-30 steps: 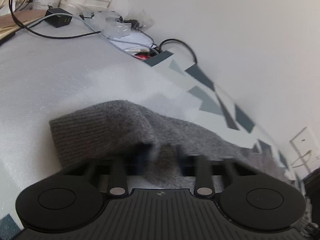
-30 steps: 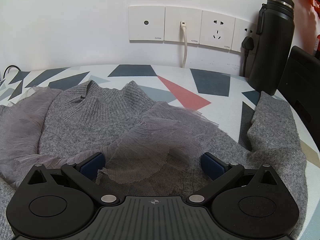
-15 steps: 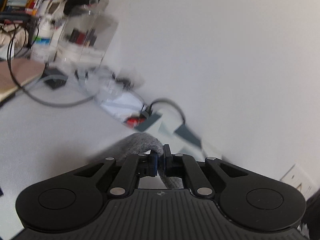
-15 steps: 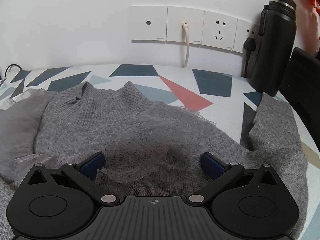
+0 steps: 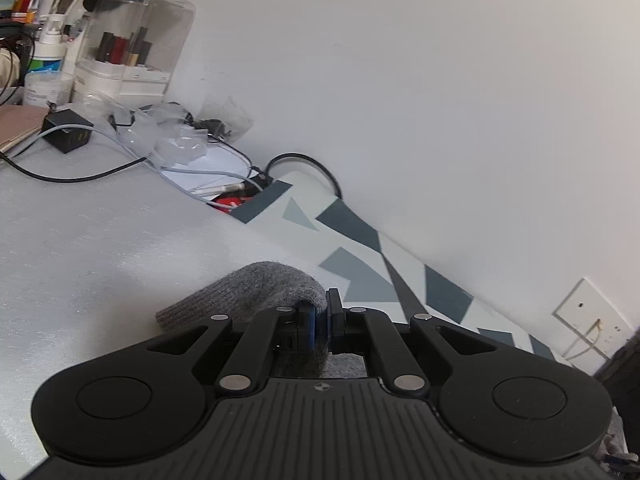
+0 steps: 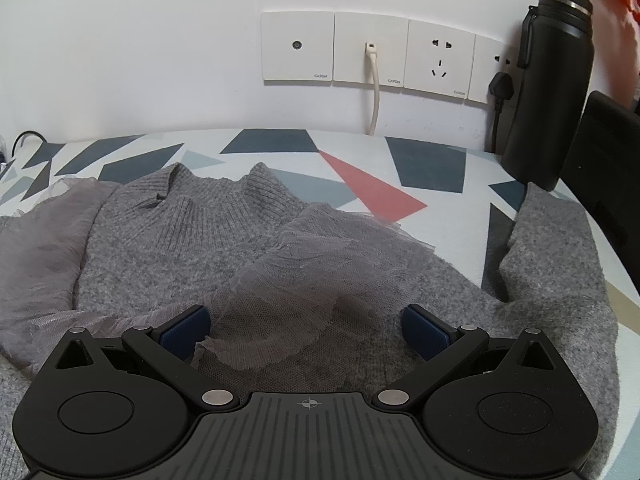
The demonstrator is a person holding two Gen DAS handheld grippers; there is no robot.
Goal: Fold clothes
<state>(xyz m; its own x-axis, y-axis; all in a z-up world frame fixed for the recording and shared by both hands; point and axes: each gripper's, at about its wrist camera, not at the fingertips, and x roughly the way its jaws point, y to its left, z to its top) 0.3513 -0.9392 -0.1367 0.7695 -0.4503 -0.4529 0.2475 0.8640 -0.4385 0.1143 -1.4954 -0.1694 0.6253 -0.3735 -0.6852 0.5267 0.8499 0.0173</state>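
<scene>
Left gripper [image 5: 319, 322] pinches the ribbed cuff of the sweater sleeve [image 5: 256, 292], lifted clear of the foam sheet [image 5: 80, 248], likely to carry it inward. Right gripper [image 6: 304, 326] spread wide, low over the grey knit sweater [image 6: 192, 224], flat on the patterned tablecloth [image 6: 424, 160], tulle ruffle [image 6: 312, 264] between its fingers.

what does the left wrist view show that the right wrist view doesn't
Only the left wrist view: the left hand-held gripper shut on a sleeve, plus a clear makeup organiser and a black charger at the back of the table.

Only the right wrist view: the right hand-held gripper, open over the sweater's collar and mesh frill, plus a black bottle.

Both: the grey sweater, the patterned tablecloth and wall sockets.
</scene>
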